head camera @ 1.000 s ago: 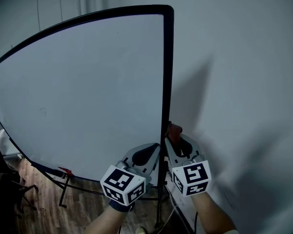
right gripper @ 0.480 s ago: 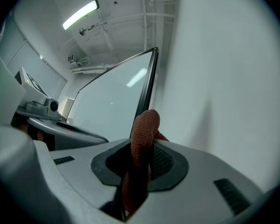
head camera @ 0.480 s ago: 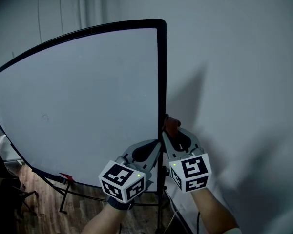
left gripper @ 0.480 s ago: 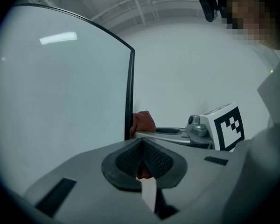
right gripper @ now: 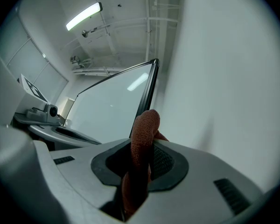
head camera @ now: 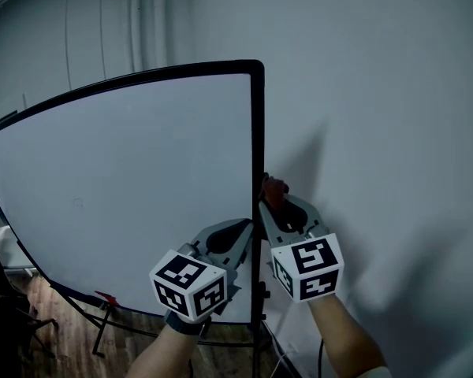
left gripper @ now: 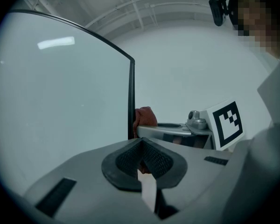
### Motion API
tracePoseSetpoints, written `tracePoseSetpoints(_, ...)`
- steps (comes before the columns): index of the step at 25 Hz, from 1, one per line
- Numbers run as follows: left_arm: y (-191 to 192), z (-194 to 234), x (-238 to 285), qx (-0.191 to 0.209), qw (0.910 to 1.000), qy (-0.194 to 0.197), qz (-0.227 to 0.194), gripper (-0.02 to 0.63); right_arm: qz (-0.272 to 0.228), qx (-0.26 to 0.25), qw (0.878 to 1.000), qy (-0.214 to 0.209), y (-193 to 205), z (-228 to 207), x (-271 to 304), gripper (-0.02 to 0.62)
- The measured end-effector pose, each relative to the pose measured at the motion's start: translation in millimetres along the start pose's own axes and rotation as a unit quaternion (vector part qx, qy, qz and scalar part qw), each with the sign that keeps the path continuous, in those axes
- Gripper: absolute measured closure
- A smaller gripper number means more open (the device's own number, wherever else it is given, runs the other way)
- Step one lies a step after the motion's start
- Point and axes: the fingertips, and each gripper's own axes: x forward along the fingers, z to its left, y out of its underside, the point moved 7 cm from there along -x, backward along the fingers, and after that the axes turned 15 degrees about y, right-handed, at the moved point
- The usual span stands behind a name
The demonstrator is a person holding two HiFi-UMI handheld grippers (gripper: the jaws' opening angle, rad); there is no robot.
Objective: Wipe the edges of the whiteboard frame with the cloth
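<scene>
What the next move turns on is how the cloth lies against the right-hand upright of the whiteboard frame (head camera: pixel 258 132), a thin black bar running straight up and down. Its top corner is well above both grippers and its lower end is below them. The cloth (head camera: pixel 273 188), a rust-red wad, sits on the bar's outer side, the side facing the wall (head camera: pixel 378 132), near the middle of the length that shows. It looks to be touching the bar or just beside it, though no view shows the contact plainly. The right gripper (head camera: pixel 277 203) has its jaws clamped on the cloth, which bulges out past the pads toward the bar, so this is the gripper placed to do the wiping. The left gripper (head camera: pixel 244 236) is on the other side of the bar, in front of the white board face (head camera: pixel 142 179) and lower than the cloth. Its jaws are pressed together, and I can make out nothing held in them. Because the bar's long axis is vertical, the stroke would likely need to follow it, either up toward the top corner or down toward the foot, with the cloth pressed sideways against the outer face. The left gripper, so close on the board side of the bar, could get in the way of a downward pass.
</scene>
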Motion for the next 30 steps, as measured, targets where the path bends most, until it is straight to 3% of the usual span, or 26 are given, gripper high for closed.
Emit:
tracePoseSetpoints(17,-53.3,-7.6,9.5,0.037,0.9988,0.025,-0.021,0.597,-0.064,-0.008,0.998,0.005,-103.7,-25.1,25.1,0.515)
tracePoseSetpoints(30,-59.7,-15.9,-0.3,0.046,0.9985,0.021,-0.022,0.597,-0.112,-0.053,0.992,0.04,-166.8,-34.8,31.3,0.515)
